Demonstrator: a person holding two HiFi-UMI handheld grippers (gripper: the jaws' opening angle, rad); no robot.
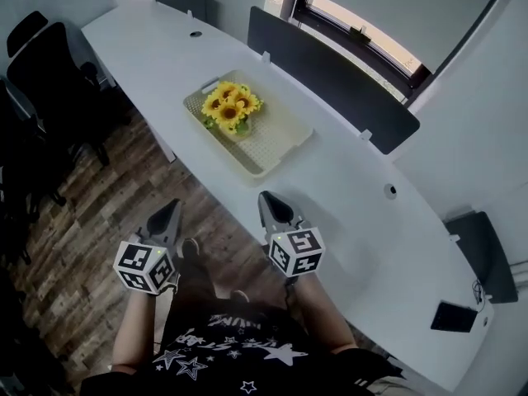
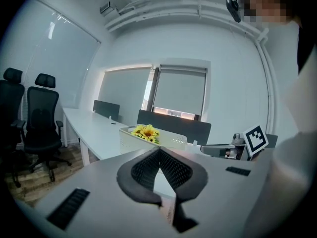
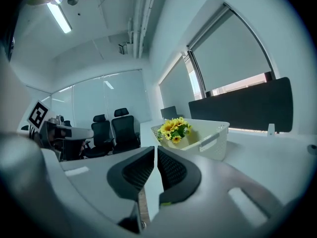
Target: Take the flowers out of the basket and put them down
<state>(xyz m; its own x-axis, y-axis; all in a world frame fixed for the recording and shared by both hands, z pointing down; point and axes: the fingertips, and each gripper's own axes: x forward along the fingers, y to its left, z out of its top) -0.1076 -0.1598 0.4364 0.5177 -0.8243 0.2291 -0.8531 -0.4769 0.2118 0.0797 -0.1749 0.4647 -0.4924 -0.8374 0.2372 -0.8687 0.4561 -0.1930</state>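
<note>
Nothing done yet: the flowers (image 1: pixel 232 106) sit inside the basket (image 1: pixel 280 145), at its far end. The left gripper (image 1: pixel 172 209) and right gripper (image 1: pixel 267 200) are both closed and empty, well short of the basket, so the whole lift-out remains.

Head view: bright, even, cool daylight. The strongest source is the lit strip under the window blind (image 1: pixel 363 35), beyond the basket (image 1: pixel 280 151). The white table (image 1: pixel 363 221) around the basket shows no hard glare, and shadows are soft. The floor (image 1: pixel 99 246) on the basket's opposite side is dim, and the dark chairs (image 1: pixel 49 73) there lose detail.

Both gripper views: heavy fisheye bowing, black corners. The left gripper (image 2: pixel 159 151) and right gripper (image 3: pixel 155 150) sit soft, close to the lens; the basket behind is fairly sharp. In the right gripper view a ceiling lamp (image 3: pixel 59 18), high left of the basket, is blown out.
</note>
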